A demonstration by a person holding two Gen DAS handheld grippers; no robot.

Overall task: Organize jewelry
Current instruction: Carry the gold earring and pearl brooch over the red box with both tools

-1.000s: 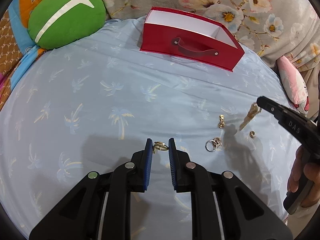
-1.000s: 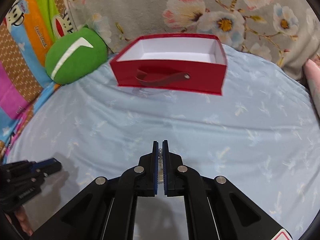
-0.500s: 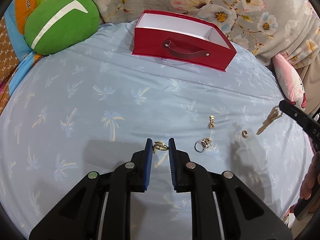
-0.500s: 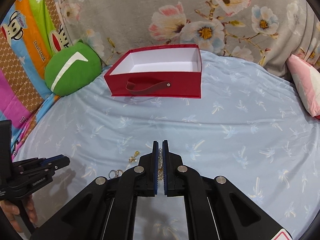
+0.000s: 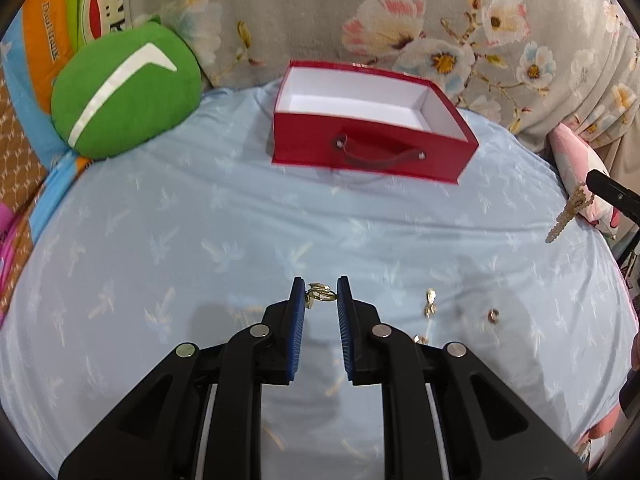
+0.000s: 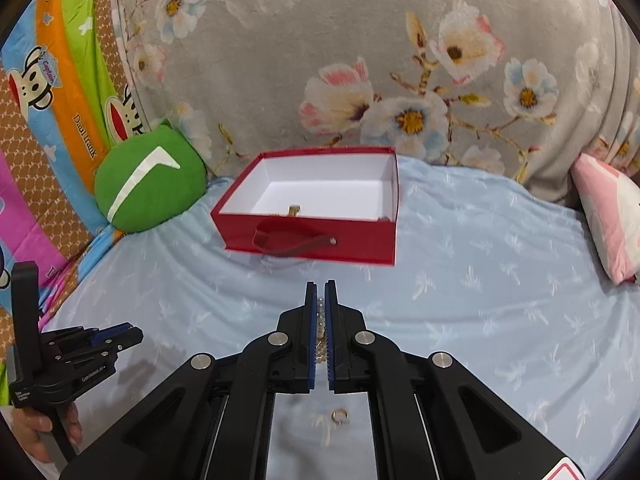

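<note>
A small gold ring-shaped piece (image 5: 319,292) sits pinched at the very tips of the left gripper (image 5: 320,294), whose jaws stand narrowly apart with the trinket bridging the gap between the blue pads, held at the tip presumably so it can drop cleanly on release. The right gripper (image 6: 321,300) has its jaws nearly together on a pearl strand (image 6: 320,326), which runs back between the pads and, seen from the left wrist view, dangles below the tips (image 5: 566,216). Straight ahead of both pairs of jaws, well apart from them, stands the open red box (image 6: 308,236) with a strap handle on its near wall; a gold item (image 6: 294,210) already lies on its white floor, so the box looks to be the collecting place and both grippers appear to be carrying their loads toward it. Still loose on the pale blue palm-print sheet (image 5: 200,220), just to the right of the left jaws, are a gold earring (image 5: 430,302) and a small hoop (image 5: 493,314); another little hoop (image 6: 340,415) lies beneath the right gripper. A green cushion (image 5: 124,92) rests far ahead to the left, beside the box.
</note>
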